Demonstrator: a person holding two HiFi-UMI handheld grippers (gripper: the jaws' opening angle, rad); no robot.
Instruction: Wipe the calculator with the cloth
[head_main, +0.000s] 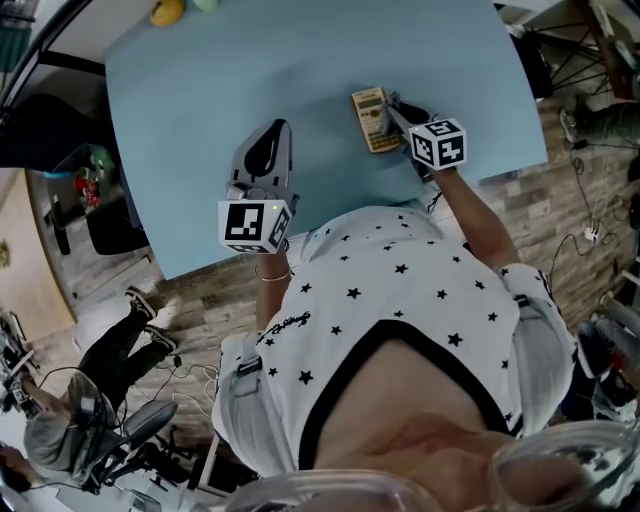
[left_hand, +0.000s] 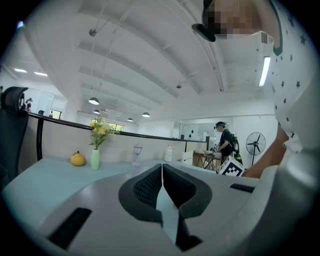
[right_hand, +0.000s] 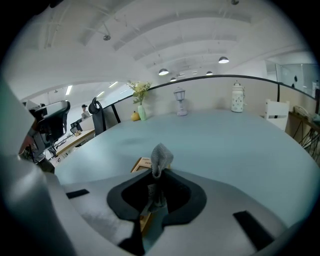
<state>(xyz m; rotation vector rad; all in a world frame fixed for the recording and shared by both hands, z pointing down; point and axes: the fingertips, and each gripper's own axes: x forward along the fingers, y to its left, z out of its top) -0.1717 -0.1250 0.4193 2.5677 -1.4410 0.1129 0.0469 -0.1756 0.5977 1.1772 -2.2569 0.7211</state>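
Observation:
A tan calculator (head_main: 370, 118) lies on the light blue table (head_main: 200, 120) near its right front corner. My right gripper (head_main: 392, 105) reaches it from the right and is shut on a small grey cloth (right_hand: 161, 157). In the right gripper view the cloth sticks up between the jaws of the right gripper (right_hand: 159, 172), and the calculator (right_hand: 141, 163) lies just beyond and under them. My left gripper (head_main: 278, 128) rests over the table's front middle, well left of the calculator. In its own view the left gripper (left_hand: 162, 167) is shut with nothing held.
A yellow fruit (left_hand: 77, 159) and a green vase with flowers (left_hand: 95, 158) stand at the table's far edge, beside a small lantern (right_hand: 181, 108) and a white jar (right_hand: 237, 104). A black chair (left_hand: 12, 130) stands left of the table. A person (head_main: 110, 350) sits on the floor.

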